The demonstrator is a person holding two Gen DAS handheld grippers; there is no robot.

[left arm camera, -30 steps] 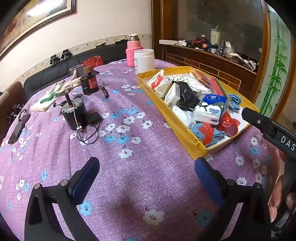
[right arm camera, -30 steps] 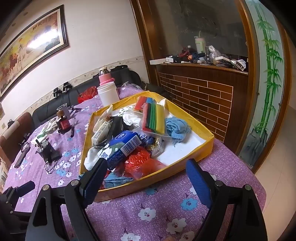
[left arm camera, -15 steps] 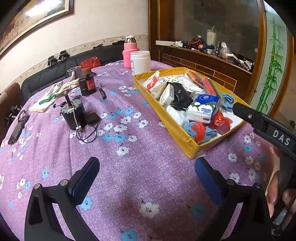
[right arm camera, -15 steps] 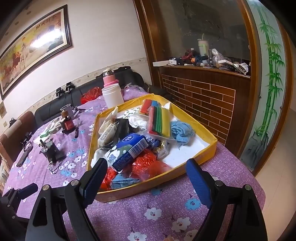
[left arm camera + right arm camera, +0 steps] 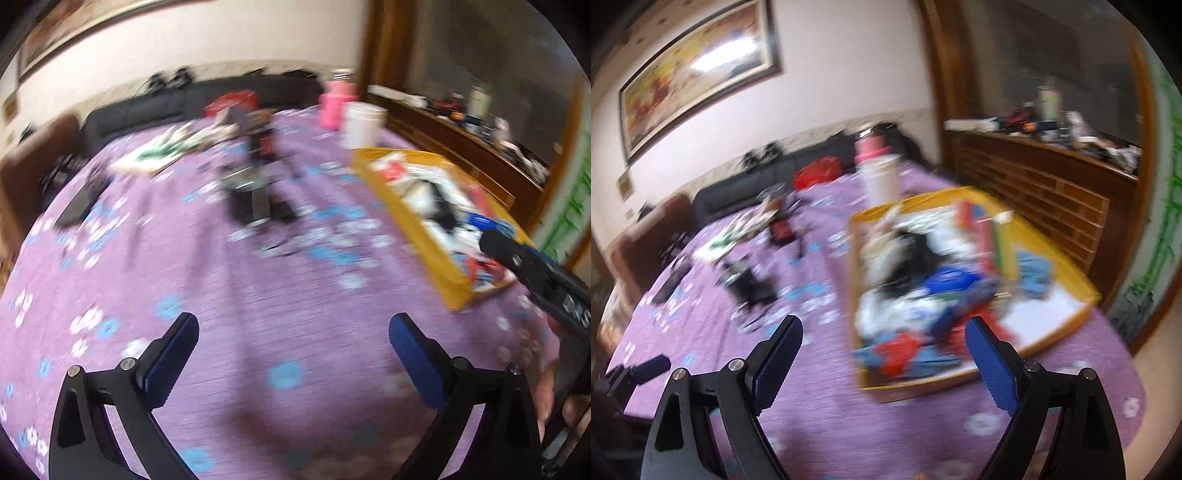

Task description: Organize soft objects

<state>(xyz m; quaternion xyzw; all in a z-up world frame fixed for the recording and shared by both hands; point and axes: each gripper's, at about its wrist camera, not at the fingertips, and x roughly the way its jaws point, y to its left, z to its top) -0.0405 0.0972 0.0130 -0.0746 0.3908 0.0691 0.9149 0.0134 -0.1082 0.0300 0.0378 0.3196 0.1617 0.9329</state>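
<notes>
Across the purple flowered table (image 5: 812, 424) sat the yellow tray (image 5: 1067, 273), piled with blurry soft stuff (image 5: 923, 295), cloths and packets I couldn't sort out. From the right gripper (image 5: 882, 358) the tray lay dead ahead and a bit right, its long side running away toward the wall. The left gripper (image 5: 293, 354) had it off to its right, well apart, so the right one looked nearer to me. Both claws were spread wide with nothing in them; right one's jaws had just widened slightly.
</notes>
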